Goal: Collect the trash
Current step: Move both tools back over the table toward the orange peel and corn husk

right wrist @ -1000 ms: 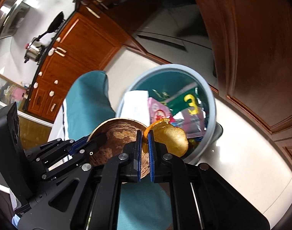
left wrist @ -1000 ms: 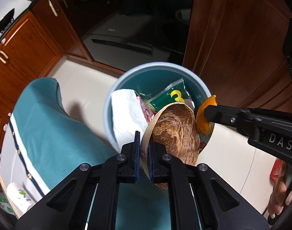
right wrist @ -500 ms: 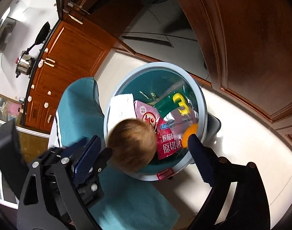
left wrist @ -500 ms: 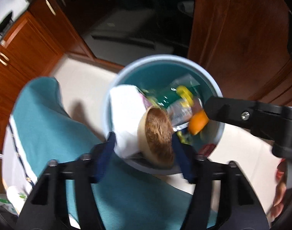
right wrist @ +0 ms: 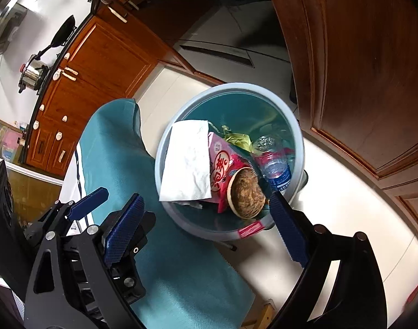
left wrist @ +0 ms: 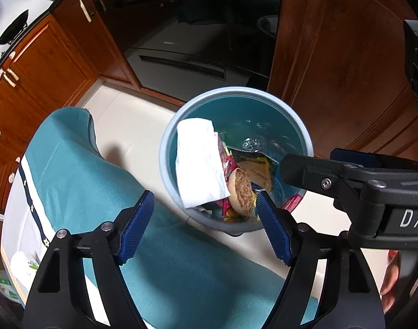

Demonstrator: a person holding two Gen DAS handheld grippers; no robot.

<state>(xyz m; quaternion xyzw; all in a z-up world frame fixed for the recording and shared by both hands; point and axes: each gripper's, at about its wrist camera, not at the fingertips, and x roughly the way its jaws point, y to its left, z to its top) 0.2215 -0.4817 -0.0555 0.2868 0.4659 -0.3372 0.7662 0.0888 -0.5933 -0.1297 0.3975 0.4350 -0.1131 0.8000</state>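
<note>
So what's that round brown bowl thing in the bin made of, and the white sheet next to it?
The round brown thing looks like half a coconut shell: rough, fibrous, matte brown inside with a pale tan rim. The white sheet looks like tissue or paper towel: soft, crinkled, matte, draped over the bin's edge. The bin seems to be smooth grey-blue plastic.

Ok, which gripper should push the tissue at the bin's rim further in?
Left, probably: both are open and empty, but the tissue lies on the bin's left side, straight ahead of the left gripper; the right gripper hangs over the right side.
</note>
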